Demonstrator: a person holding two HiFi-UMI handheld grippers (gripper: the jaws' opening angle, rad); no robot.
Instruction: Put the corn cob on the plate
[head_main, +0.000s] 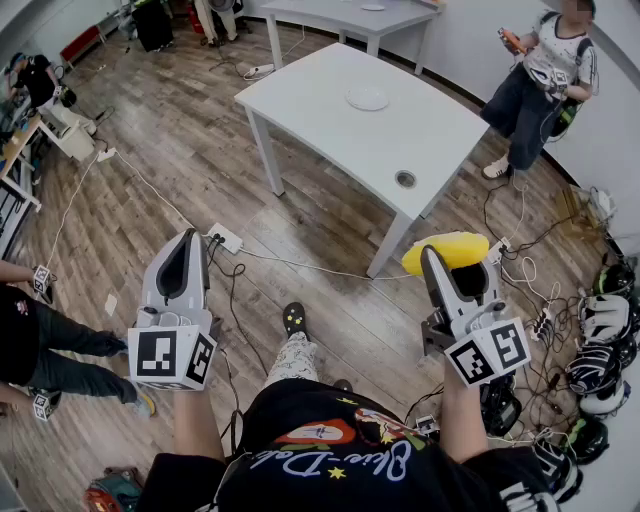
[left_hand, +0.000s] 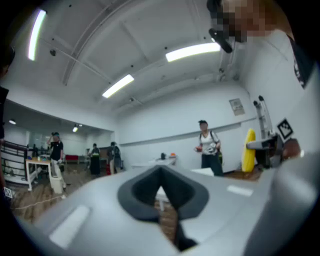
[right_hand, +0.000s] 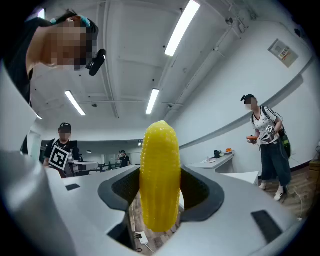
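Observation:
A yellow corn cob (head_main: 445, 250) stands crosswise in my right gripper (head_main: 447, 268), which is shut on it and held level above the wooden floor. Seen from the right gripper view, the corn cob (right_hand: 160, 175) is upright between the dark pads (right_hand: 202, 192) of that gripper (right_hand: 160, 195). The white plate (head_main: 367, 97) lies on the white table (head_main: 320, 110), well ahead of both grippers. My left gripper (head_main: 188, 245) is at the left, shut, with nothing in it. The left gripper view shows this gripper (left_hand: 161, 187) with jaw tips together, and the corn cob (left_hand: 248, 150) off to the right.
A person (head_main: 540, 70) stands at the table's far right corner. Cables and a power strip (head_main: 226, 238) trail over the floor between me and the table. Helmets (head_main: 605, 330) are heaped at the right. A second table (head_main: 345, 15) stands behind, and other people are at the left edge.

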